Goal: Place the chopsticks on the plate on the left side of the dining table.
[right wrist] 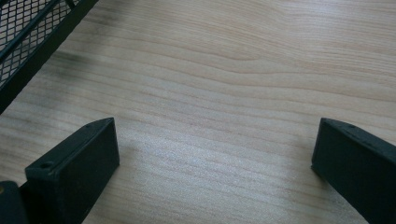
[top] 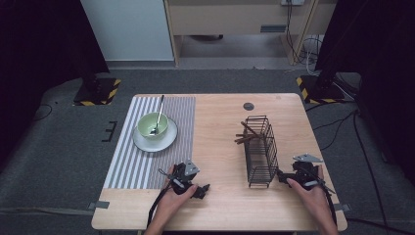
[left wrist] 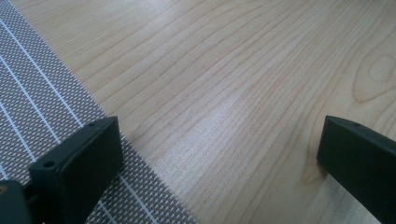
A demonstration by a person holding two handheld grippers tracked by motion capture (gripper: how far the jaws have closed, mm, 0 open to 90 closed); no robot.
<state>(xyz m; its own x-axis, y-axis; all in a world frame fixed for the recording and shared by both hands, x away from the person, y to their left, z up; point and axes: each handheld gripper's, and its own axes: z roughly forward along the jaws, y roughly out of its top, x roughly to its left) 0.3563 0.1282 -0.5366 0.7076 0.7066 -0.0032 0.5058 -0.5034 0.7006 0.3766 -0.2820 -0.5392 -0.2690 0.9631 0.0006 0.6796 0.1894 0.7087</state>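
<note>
A pale green bowl (top: 152, 125) with a metal spoon (top: 159, 113) leaning in it sits on a white plate (top: 142, 142) on a grey striped placemat (top: 129, 161). A black wire basket (top: 259, 149) stands right of centre, with several brown sticks (top: 247, 133) poking out of its far end. My left gripper (top: 192, 184) is held low at the placemat's near right corner, open over the placemat (left wrist: 37, 93) edge and bare wood. My right gripper (top: 292, 176) rests just right of the basket's near end, open, with the basket (right wrist: 28, 28) at its upper left.
The wooden table (top: 220, 122) has a small dark round cap (top: 248, 106) near its far edge. Bare wood lies between placemat and basket and along the front edge. Stand bases with yellow-black stripes (top: 98, 92) (top: 318, 89) sit on the floor beyond the far corners.
</note>
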